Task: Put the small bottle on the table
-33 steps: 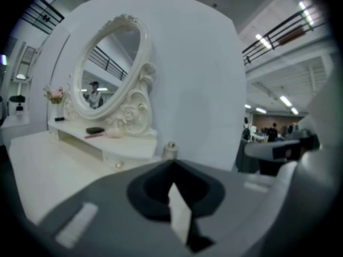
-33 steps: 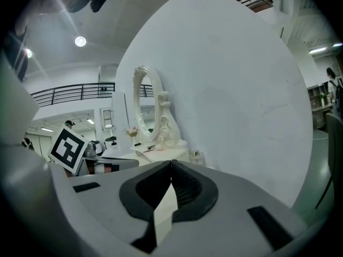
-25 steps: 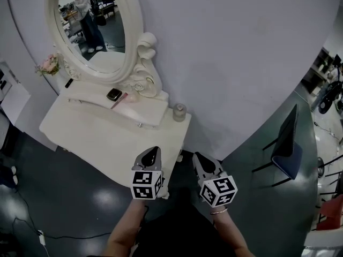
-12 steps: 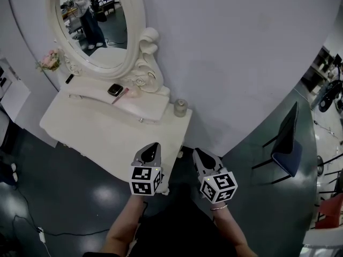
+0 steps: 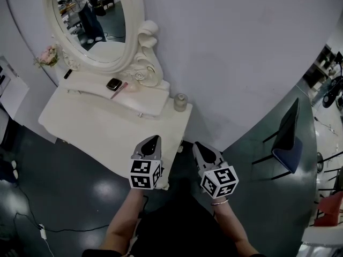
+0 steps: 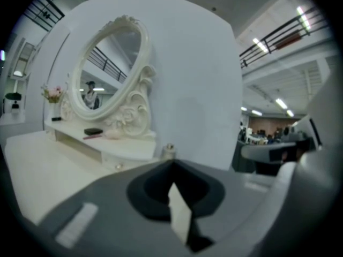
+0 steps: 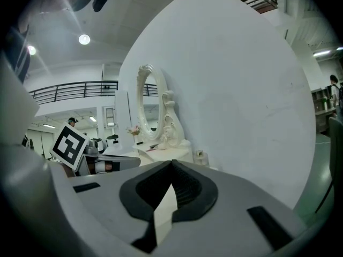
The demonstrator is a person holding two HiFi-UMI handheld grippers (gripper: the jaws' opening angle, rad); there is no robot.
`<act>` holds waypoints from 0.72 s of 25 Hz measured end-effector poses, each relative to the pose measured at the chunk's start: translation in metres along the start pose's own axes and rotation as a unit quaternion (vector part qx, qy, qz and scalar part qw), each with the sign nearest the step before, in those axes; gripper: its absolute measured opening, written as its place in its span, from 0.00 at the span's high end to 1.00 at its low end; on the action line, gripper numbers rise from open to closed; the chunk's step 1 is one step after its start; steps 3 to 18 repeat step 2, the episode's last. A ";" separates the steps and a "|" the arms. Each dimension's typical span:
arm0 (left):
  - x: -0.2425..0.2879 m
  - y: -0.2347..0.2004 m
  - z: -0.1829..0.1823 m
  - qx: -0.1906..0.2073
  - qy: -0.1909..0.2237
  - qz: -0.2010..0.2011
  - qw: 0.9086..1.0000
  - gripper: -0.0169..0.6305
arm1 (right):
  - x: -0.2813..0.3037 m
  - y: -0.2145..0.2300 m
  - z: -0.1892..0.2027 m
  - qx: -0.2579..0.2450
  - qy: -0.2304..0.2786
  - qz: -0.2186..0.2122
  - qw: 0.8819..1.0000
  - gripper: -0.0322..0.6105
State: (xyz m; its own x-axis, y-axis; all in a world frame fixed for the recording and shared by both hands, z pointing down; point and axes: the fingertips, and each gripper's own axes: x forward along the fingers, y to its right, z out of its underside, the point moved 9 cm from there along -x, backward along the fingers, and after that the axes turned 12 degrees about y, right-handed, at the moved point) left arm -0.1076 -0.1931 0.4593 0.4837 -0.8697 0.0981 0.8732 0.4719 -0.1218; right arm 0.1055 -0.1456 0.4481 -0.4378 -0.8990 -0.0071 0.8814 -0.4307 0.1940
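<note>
Left hand-held gripper (image 5: 153, 142) and right hand-held gripper (image 5: 199, 148) hover empty, jaws pressed together, near the desk's (image 5: 102, 130) front edge. The small bottle (image 5: 180, 101) stands at its right rear corner. Best open wide before reaching, approaching level.

The mirror (image 5: 99, 20) stands on a raised shelf (image 5: 147, 101) at the back of the table (image 5: 96, 127), against the wall (image 5: 230, 47), with a case (image 5: 113, 83) on the shelf before it, flowers (image 5: 48, 55) at its left, the small bottle (image 5: 180, 102) on the table just right of the shelf, and a chair (image 5: 286, 143) well apart to the right
</note>
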 end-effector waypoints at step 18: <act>0.002 -0.001 0.001 -0.002 0.001 0.002 1.000 0.96 | 0.003 0.001 0.000 0.001 0.000 -0.002 1.000 0.94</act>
